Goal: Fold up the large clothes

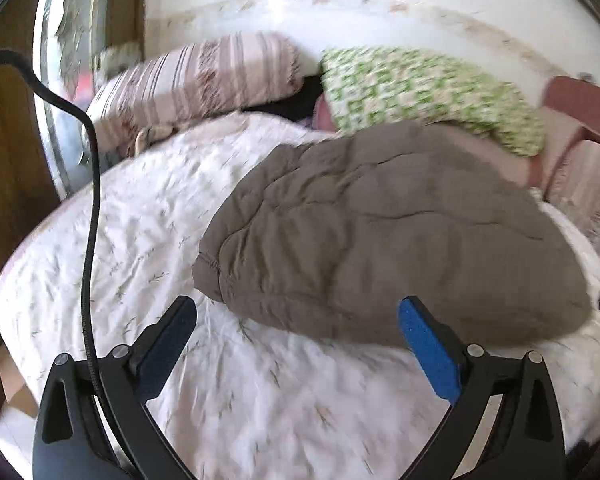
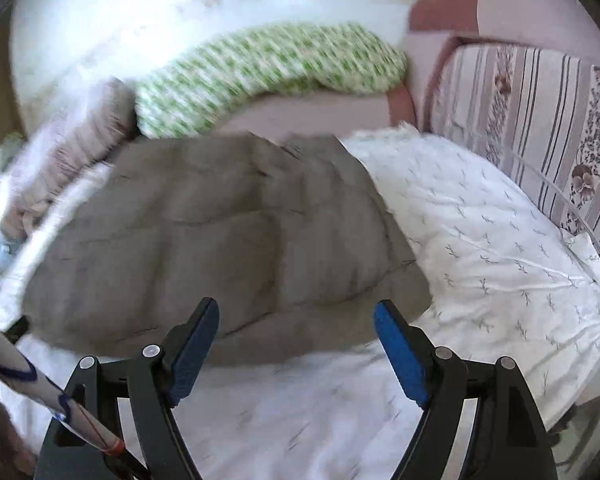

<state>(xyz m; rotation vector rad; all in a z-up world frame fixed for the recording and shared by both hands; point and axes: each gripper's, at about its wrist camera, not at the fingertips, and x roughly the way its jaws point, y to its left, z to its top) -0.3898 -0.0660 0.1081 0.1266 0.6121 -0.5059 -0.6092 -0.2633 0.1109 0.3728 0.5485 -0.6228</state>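
Well back from both cameras, a striped pillow [image 1: 196,80] and a green-and-white patterned pillow [image 1: 428,92] lie along the far edge of the bed, against a pale wall [image 1: 420,12]. In the right wrist view a striped, flowered cushion [image 2: 540,128] stands along the right side of the bed. A black cable [image 1: 94,208] hangs down the left of the left wrist view and crosses in front of the white bedsheet [image 1: 140,216], which has a small sprig print. A wooden panel [image 1: 4,152] shows at the far left edge. Low on the left of the right wrist view, a white tube with blue and red markings [image 2: 40,392] slants across the gripper's frame.

On the sheet lies the task's thing, a brown padded garment [image 1: 380,232], folded into a thick, rumpled bundle with a stitched hem at its near left corner. Nothing rests on top of it.

The left gripper [image 1: 298,344] hovers just short of the bundle's near edge with its jaws spread wide and nothing between them; its right finger overlaps the garment only in the view, and contact cannot be confirmed. The right gripper [image 2: 296,344] is likewise spread apart and empty, pointing at the near edge of the same garment [image 2: 204,232]. Both pictures are blurred.
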